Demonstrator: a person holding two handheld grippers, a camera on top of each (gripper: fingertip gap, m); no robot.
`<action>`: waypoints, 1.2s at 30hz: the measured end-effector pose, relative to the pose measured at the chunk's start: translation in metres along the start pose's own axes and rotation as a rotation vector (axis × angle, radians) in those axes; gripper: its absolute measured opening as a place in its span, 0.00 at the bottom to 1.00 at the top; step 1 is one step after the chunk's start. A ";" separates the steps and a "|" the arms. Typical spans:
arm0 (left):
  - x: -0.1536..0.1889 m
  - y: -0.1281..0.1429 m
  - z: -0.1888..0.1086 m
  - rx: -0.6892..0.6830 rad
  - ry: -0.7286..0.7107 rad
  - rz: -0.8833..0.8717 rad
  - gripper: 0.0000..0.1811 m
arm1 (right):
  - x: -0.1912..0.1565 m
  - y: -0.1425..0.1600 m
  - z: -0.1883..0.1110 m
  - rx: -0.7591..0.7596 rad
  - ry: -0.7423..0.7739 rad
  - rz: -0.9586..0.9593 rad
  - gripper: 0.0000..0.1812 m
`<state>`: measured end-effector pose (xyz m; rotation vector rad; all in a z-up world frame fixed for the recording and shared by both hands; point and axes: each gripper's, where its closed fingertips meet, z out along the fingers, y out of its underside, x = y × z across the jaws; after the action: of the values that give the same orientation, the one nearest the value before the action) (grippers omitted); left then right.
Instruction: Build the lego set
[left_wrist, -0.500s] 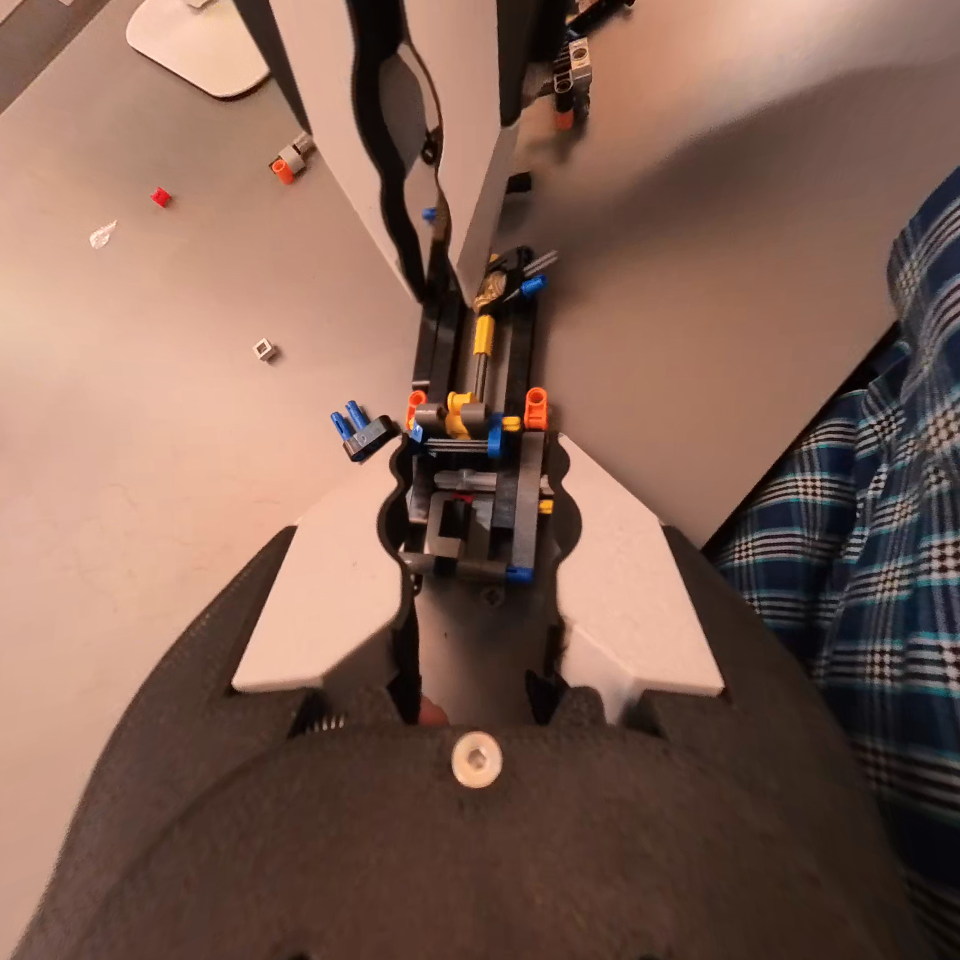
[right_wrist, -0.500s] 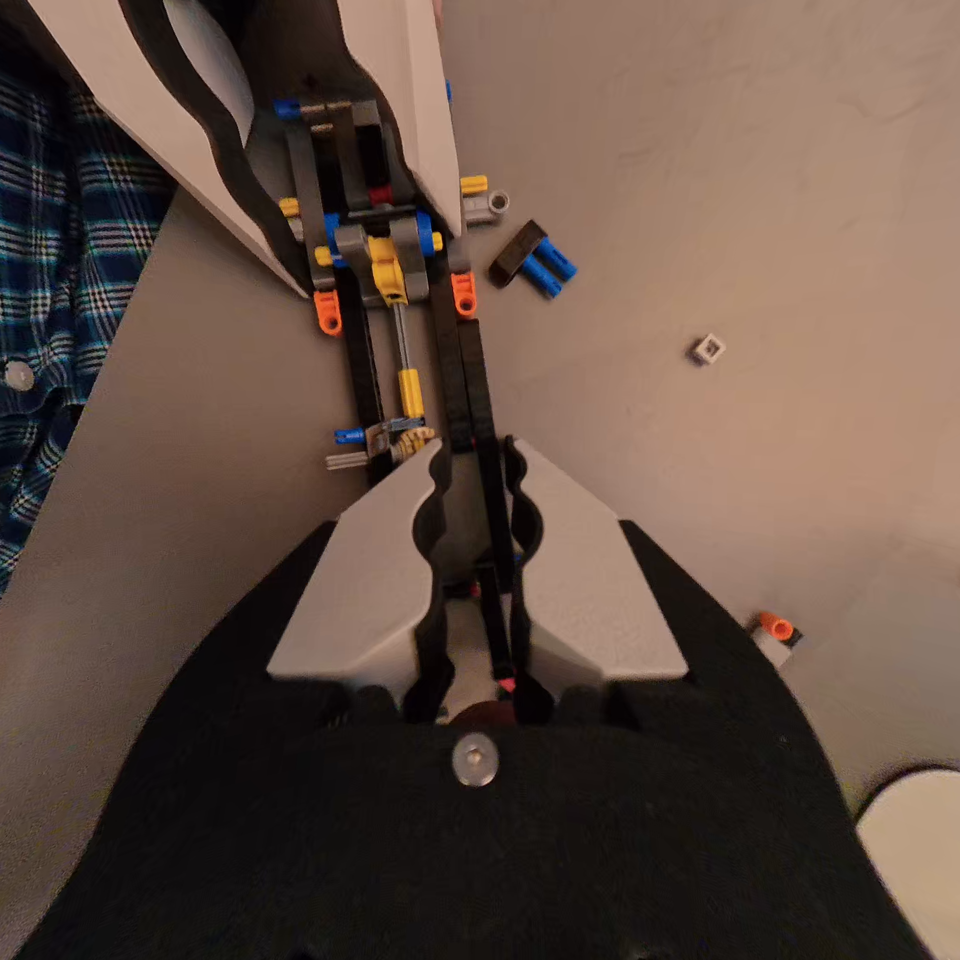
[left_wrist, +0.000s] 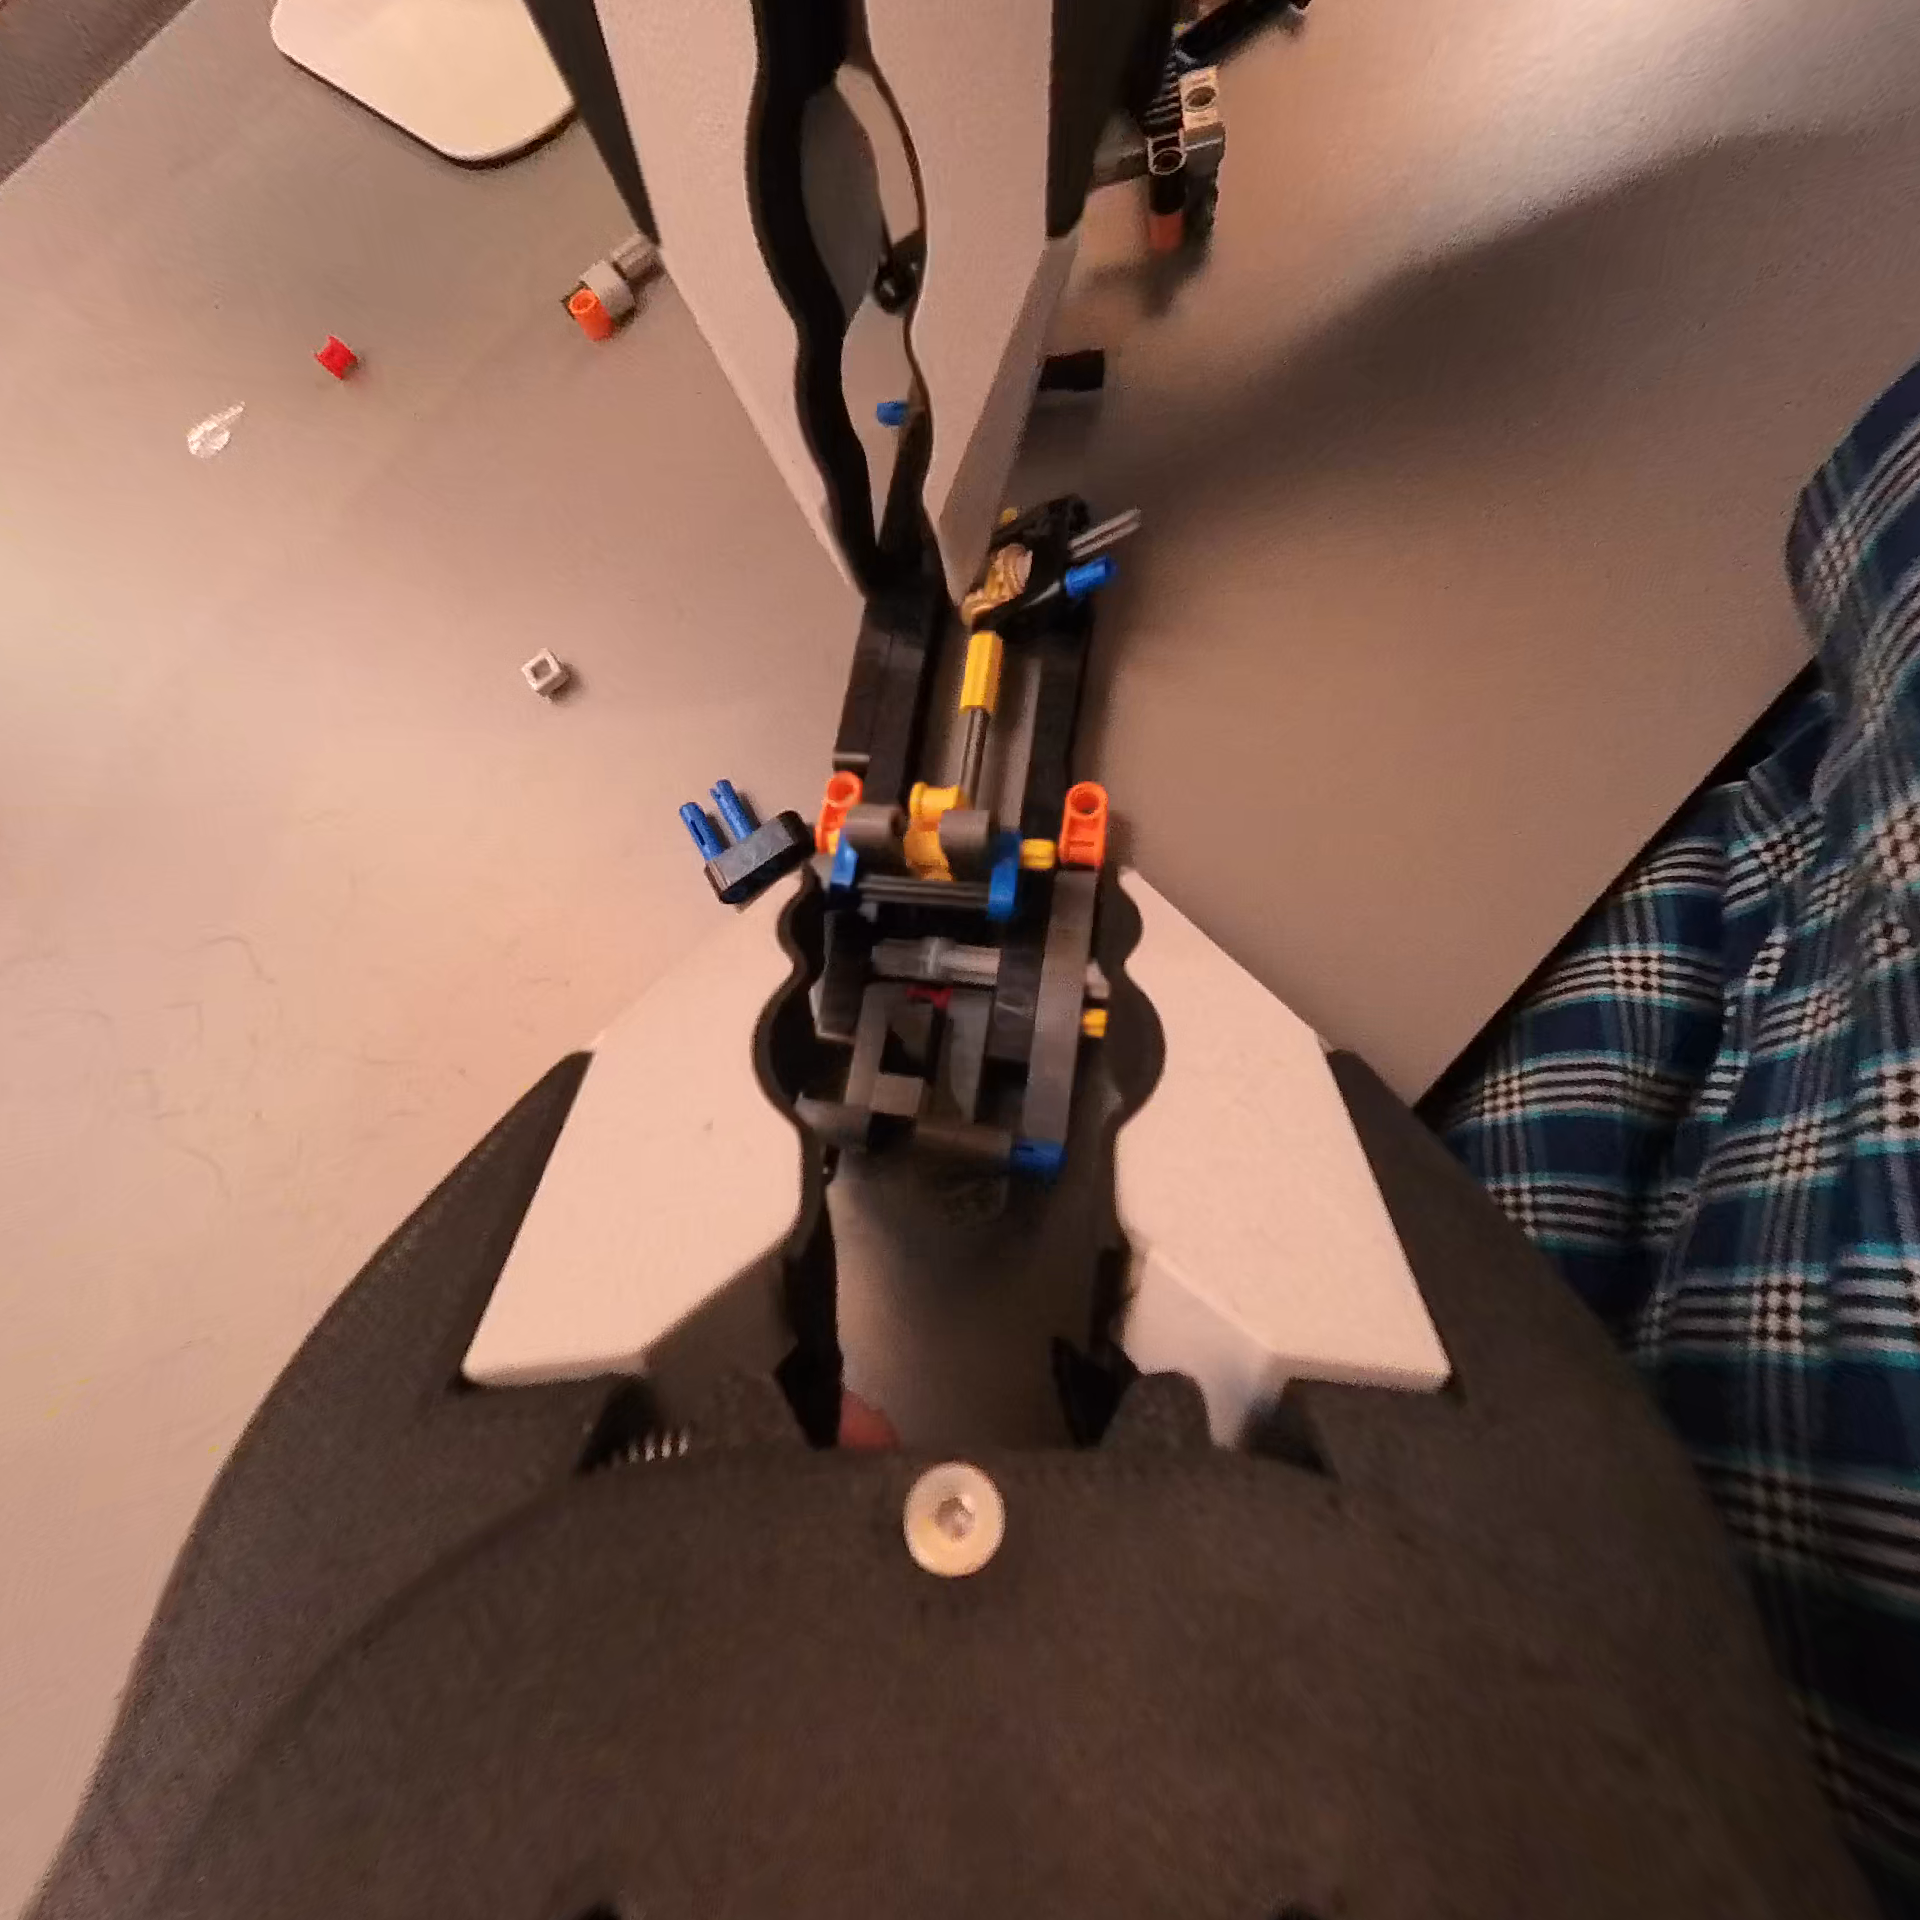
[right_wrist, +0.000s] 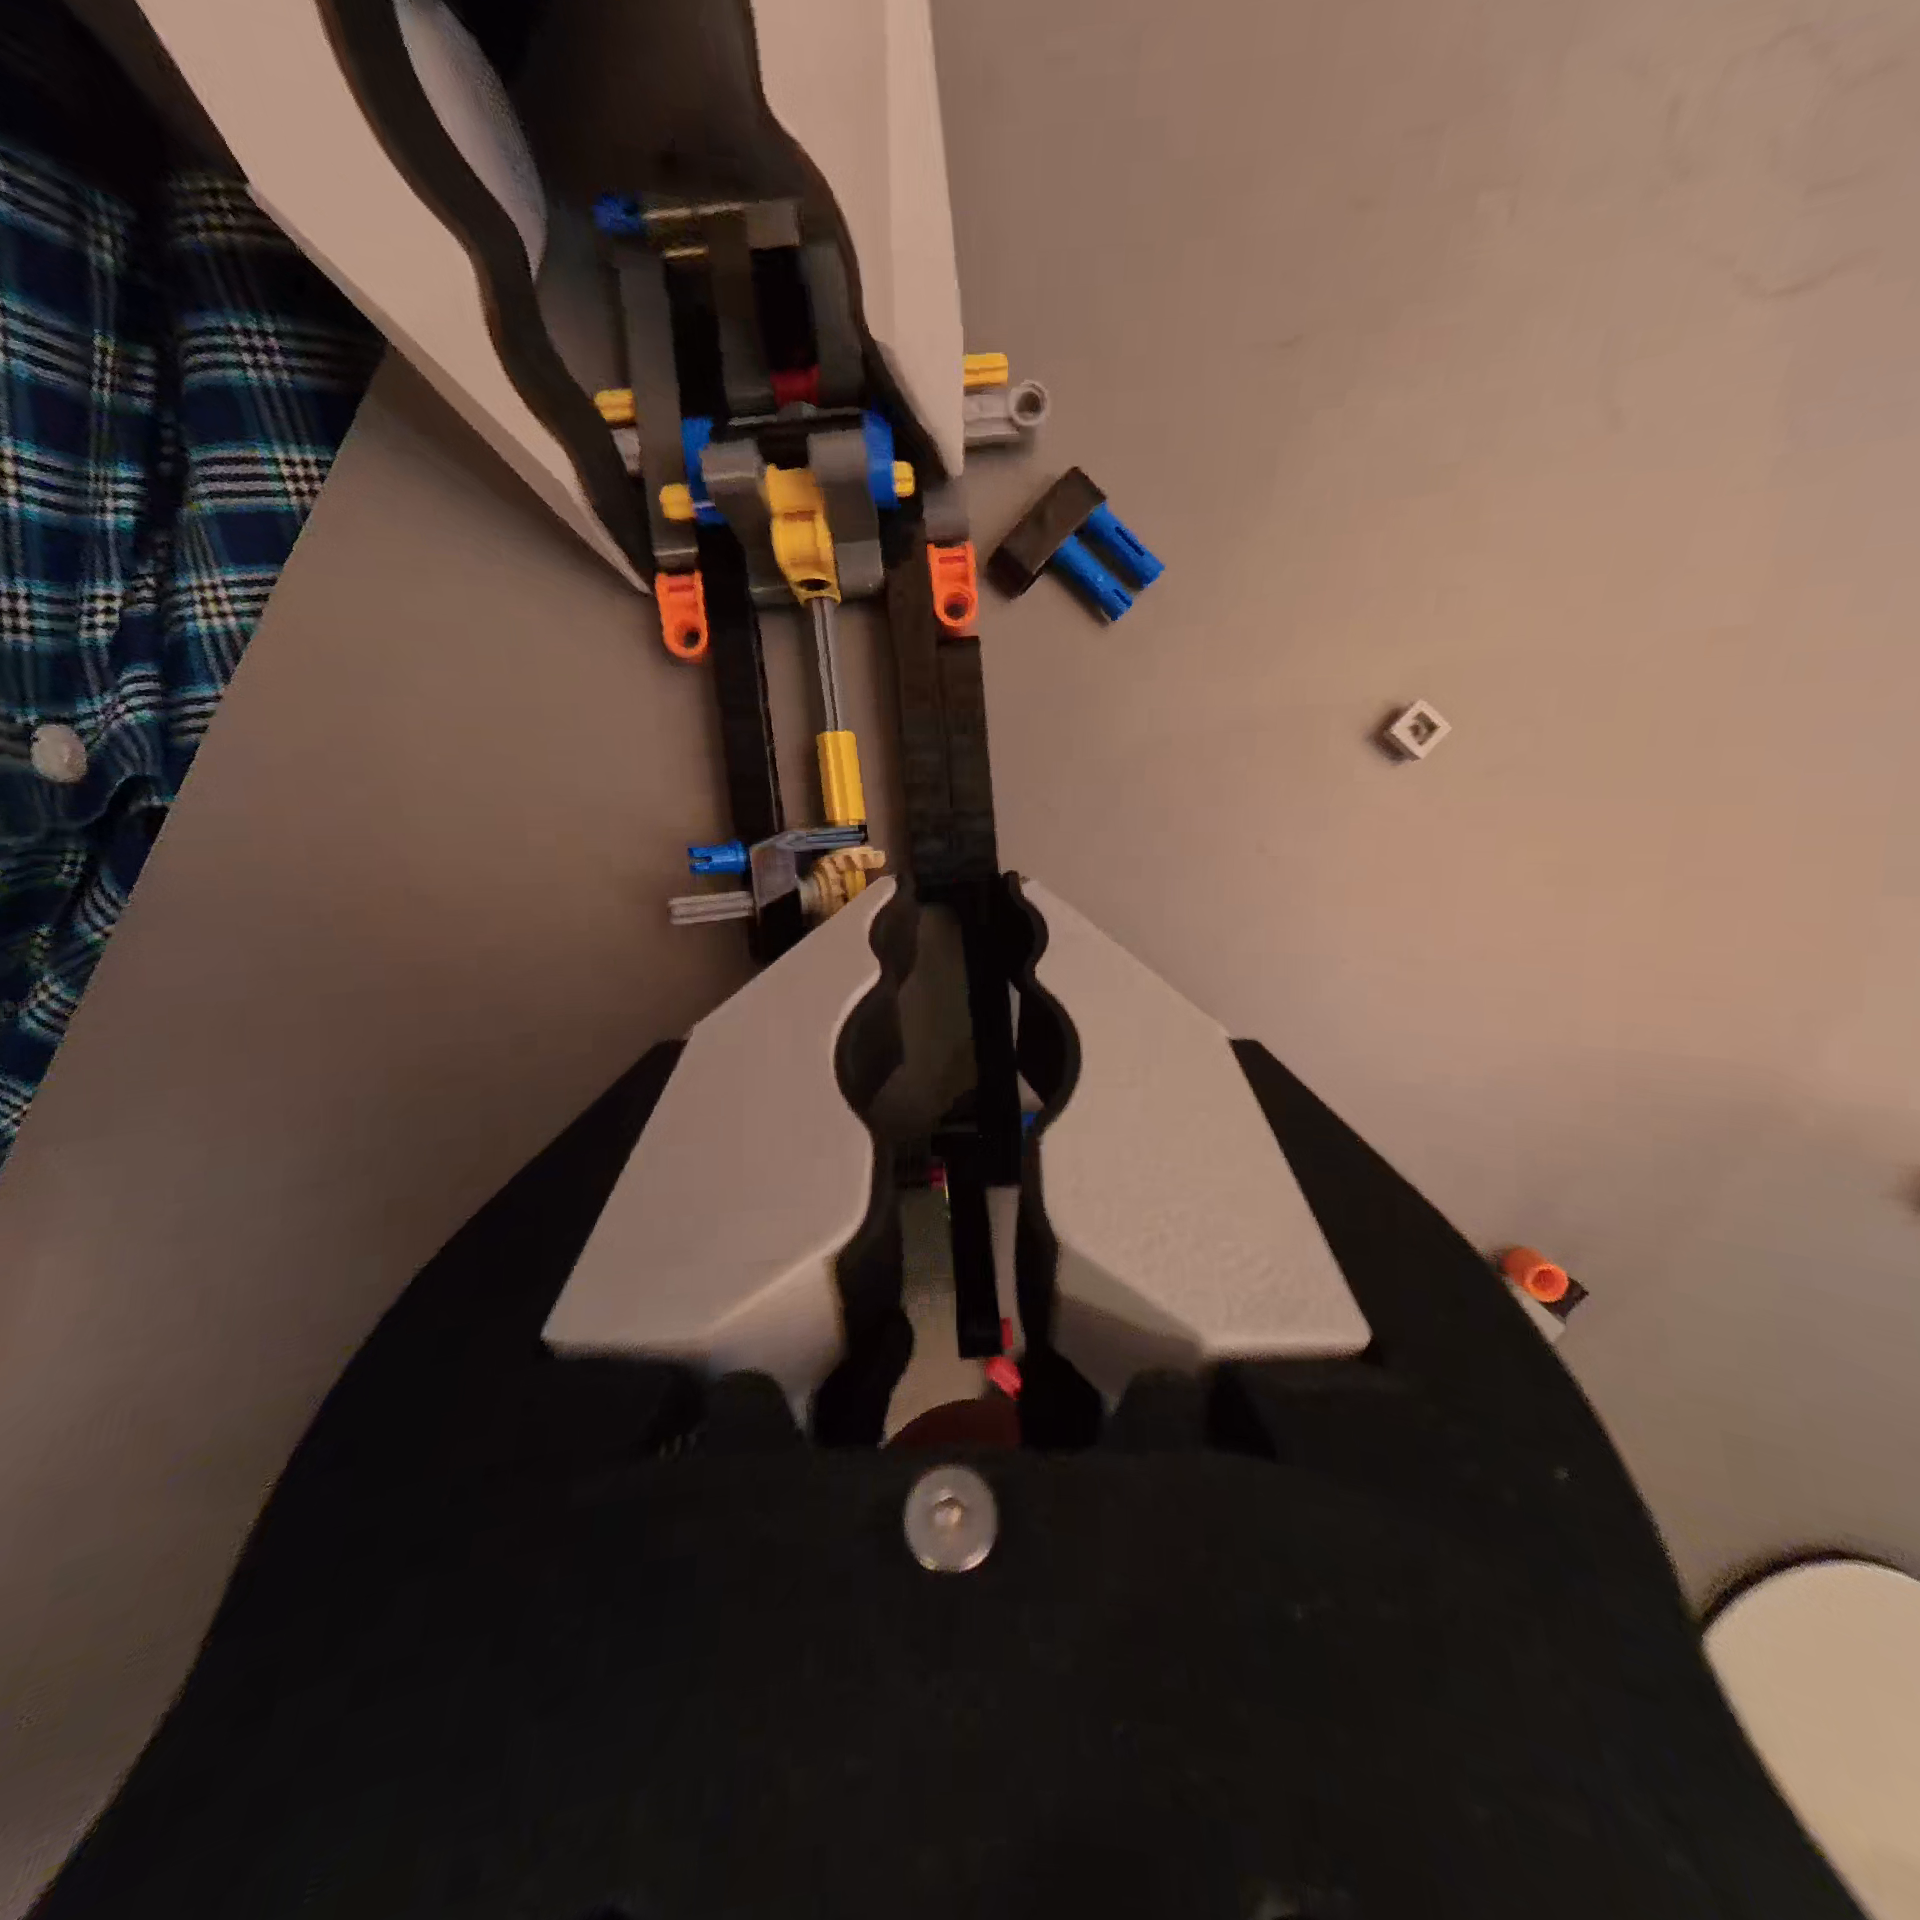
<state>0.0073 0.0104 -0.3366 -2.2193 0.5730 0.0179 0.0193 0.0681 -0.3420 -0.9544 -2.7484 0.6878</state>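
Note:
A long lego frame (left_wrist: 966, 790) of black beams with grey, yellow, blue and orange parts lies on the table between both grippers; it also shows in the right wrist view (right_wrist: 831, 623). My left gripper (left_wrist: 961, 935) is shut on its grey end. My right gripper (right_wrist: 951, 904) is shut on one black beam (right_wrist: 977, 1143) at the other end. Each gripper shows at the top of the other's view. A small black piece with two blue pins (left_wrist: 743, 847) lies loose beside the frame; it also shows in the right wrist view (right_wrist: 1081, 545).
Loose parts lie on the beige table (left_wrist: 260, 831): a small grey stud (left_wrist: 545, 673), a red piece (left_wrist: 335, 356), an orange-and-grey piece (left_wrist: 608, 296), a clear piece (left_wrist: 213, 431). A white stand foot (left_wrist: 416, 73) is at the far left. A person's plaid sleeve (left_wrist: 1714, 1039) is beyond the table edge. The gap from one gripper's tips to the other's is roughly 7 cm. Between my right fingertips and the small grey stud (left_wrist: 545, 673) there is roughly 8 cm. My right wrist view (right_wrist: 1419, 739) looks at it from another angle.
Nothing has clearly moved. Both grippers keep their hold on the frame.

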 end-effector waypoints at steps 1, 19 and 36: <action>-0.001 0.001 -0.001 -0.006 -0.005 0.005 0.28 | 0.001 0.000 -0.002 0.004 0.005 0.001 0.08; 0.014 0.008 -0.018 -0.067 0.064 -0.134 0.26 | 0.026 -0.057 0.011 -0.009 0.069 -0.228 0.08; -0.025 -0.011 -0.047 0.027 0.008 -0.136 0.24 | 0.029 -0.051 0.020 0.032 -0.022 -0.167 0.00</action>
<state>-0.0187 -0.0075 -0.2927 -2.2280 0.4232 -0.0692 -0.0368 0.0434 -0.3364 -0.7049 -2.7862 0.7144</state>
